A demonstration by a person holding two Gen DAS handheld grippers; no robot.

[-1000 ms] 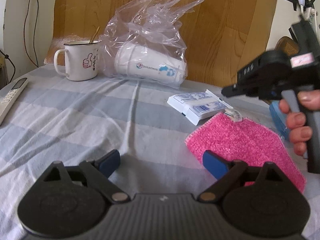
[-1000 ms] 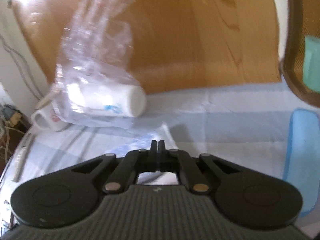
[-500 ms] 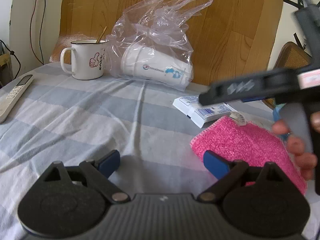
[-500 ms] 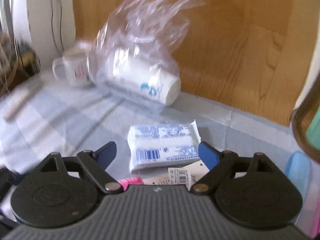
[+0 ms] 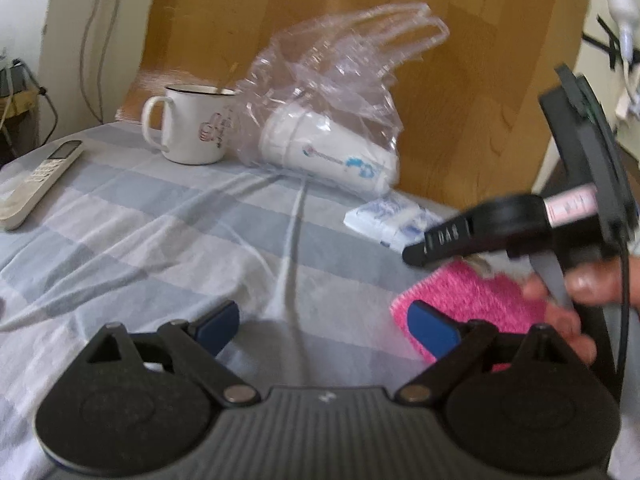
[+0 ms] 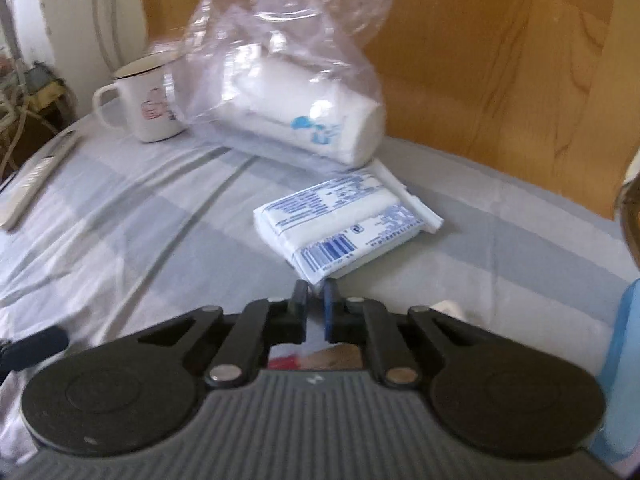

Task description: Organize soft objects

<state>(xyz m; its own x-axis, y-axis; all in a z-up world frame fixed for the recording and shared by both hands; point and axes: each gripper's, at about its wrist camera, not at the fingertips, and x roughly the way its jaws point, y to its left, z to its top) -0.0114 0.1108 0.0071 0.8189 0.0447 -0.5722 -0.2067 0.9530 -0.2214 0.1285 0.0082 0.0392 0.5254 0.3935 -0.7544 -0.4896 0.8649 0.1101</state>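
Note:
A pink fluffy cloth [image 5: 476, 300] lies on the striped bedsheet at the right in the left wrist view. My left gripper [image 5: 328, 326] is open and empty, its right finger at the cloth's near corner. A white and blue tissue pack [image 6: 340, 228] lies just past my right gripper [image 6: 316, 300], whose jaws are nearly closed with a thin gap at the pack's near corner. I cannot tell if it pinches the wrapper. The right gripper also shows in the left wrist view [image 5: 416, 254], above the cloth. The pack also shows in that view [image 5: 392, 216].
A clear plastic bag holding white paper cups [image 6: 288, 92] lies behind the pack. A white enamel mug [image 6: 144, 100] stands to its left. A white remote [image 5: 36, 184] lies at the far left. A wooden headboard [image 5: 320, 20] backs the bed. A blue object [image 6: 624, 360] sits at the right edge.
My right gripper was open half a second ago and has closed to a thin gap while moving down toward the tissue pack's near corner. My left gripper has stayed open beside the pink cloth.

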